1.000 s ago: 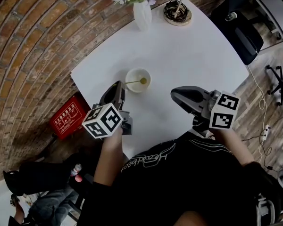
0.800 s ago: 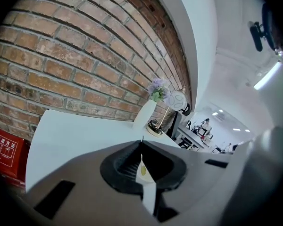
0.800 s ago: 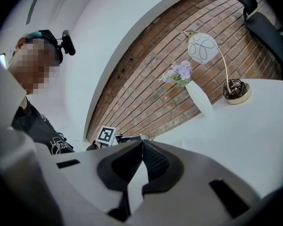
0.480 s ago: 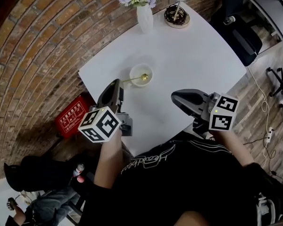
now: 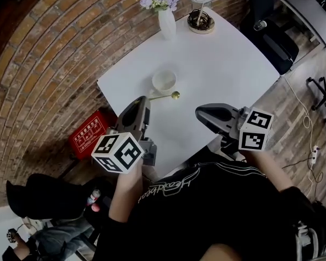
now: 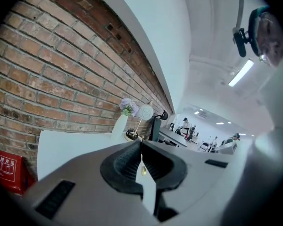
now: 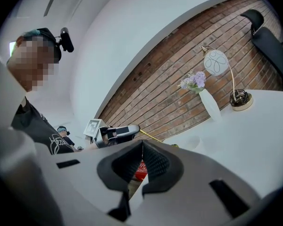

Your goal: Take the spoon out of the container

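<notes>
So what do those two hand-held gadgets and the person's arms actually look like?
The left tool and right tool are smooth grey tapered shells with black ribbed pads at the tips. Each carries a white cube, left and right, printed with black square markers. The person wears a black short-sleeved shirt with white script lettering on the chest.

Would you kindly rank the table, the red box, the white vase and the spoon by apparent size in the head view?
1. the table, largest by far
2. the red box
3. the white vase
4. the spoon, smallest: thin, though nearly as long as the vase
</notes>
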